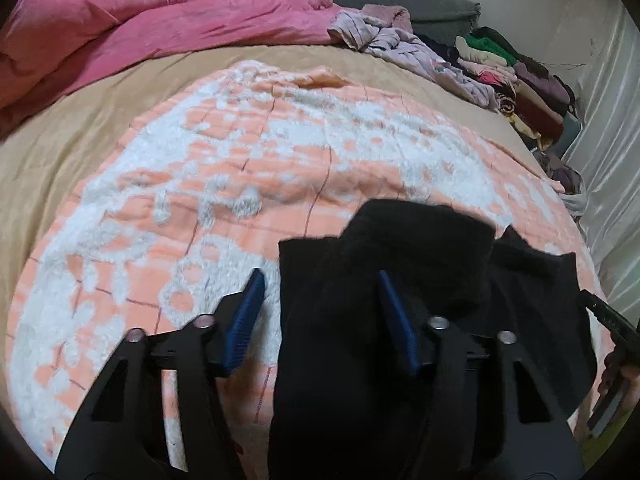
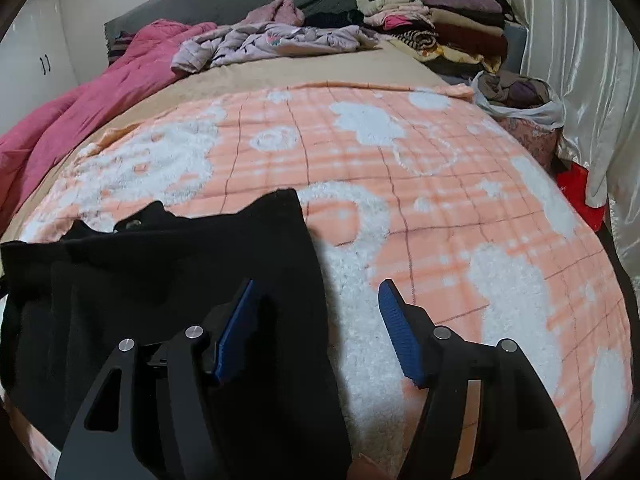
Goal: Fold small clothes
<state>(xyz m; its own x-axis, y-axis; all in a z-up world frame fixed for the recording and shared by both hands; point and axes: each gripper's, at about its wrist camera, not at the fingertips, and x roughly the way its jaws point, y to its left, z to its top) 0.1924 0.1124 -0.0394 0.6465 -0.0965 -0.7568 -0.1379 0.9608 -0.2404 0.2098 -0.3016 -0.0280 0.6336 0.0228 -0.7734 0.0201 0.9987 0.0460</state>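
In the left wrist view, the left gripper (image 1: 320, 280) hangs over a black garment (image 1: 420, 280) with its 2 blue-padded jaws spread wide apart and nothing between them; the left pad sits over the blanket, the right pad over the dark cloth. The garment lies on an orange-and-white blanket (image 1: 240, 160) spread across a tan sheet (image 1: 80, 128), toward the near right part of the blanket, with a rumpled fold rising at its far edge. A pink quilt (image 1: 140, 28) is bunched along the far left of the bed, a lilac jacket (image 1: 400, 48) sprawls at the far side, and a stack of folded clothes (image 1: 520, 80) runs along the right, next to a white curtain (image 1: 608, 140). At the right edge, part of the other tool shows (only a dark sliver). In the right wrist view, the right gripper (image 2: 318, 288) also has its jaws wide apart, empty, straddling the garment's right edge: the left pad is over the black garment (image 2: 180, 280), the right pad over the fluffy white part of the blanket (image 2: 440, 180). Farther back lie the pink quilt (image 2: 80, 120), the lilac jacket (image 2: 272, 42), the stack of folded clothes (image 2: 440, 20) and a plastic bag (image 2: 520, 96) of clothes beside the curtain (image 2: 580, 60).
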